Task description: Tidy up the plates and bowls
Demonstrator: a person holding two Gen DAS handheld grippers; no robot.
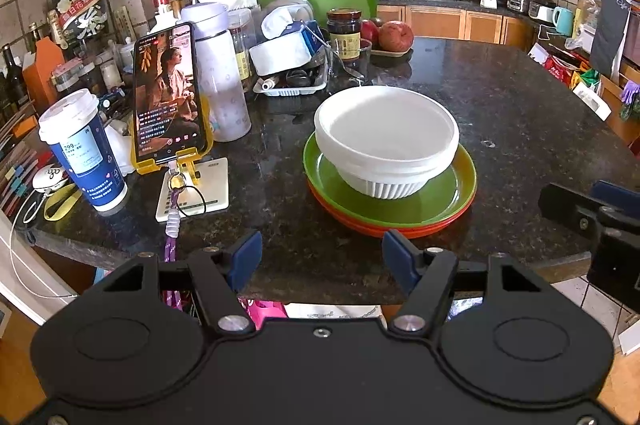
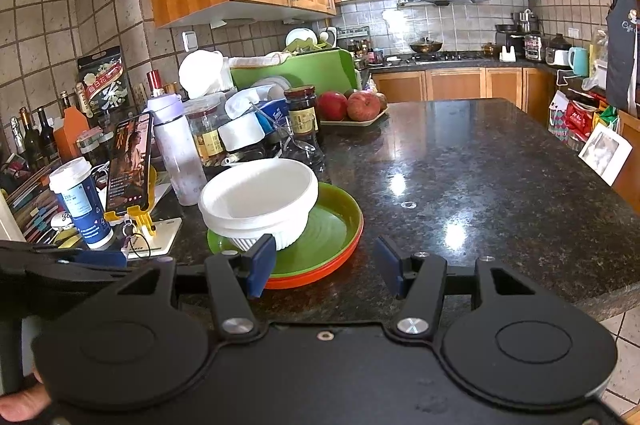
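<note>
White bowls (image 1: 386, 139) (image 2: 260, 201) sit nested, one inside another, on a green plate (image 1: 436, 201) (image 2: 328, 237). That plate lies on orange plates (image 1: 400, 227) (image 2: 316, 275), all on the dark granite counter (image 1: 520, 129) (image 2: 480, 185). My left gripper (image 1: 322, 259) hangs open just short of the counter's near edge, in front of the stack, nothing between its blue pads. My right gripper (image 2: 326, 267) is open too, empty, with its left pad in front of the plates' near rim. The right gripper's black body (image 1: 600, 225) shows at the right edge of the left wrist view.
A phone on a yellow stand (image 1: 170, 97) (image 2: 130, 165), a blue paper cup (image 1: 84, 151) (image 2: 80, 203) and a white bottle (image 1: 222, 77) (image 2: 176, 149) stand left of the stack. Jars, a dish rack and apples (image 1: 394, 35) (image 2: 352, 105) crowd the back. The counter's right half is bare granite.
</note>
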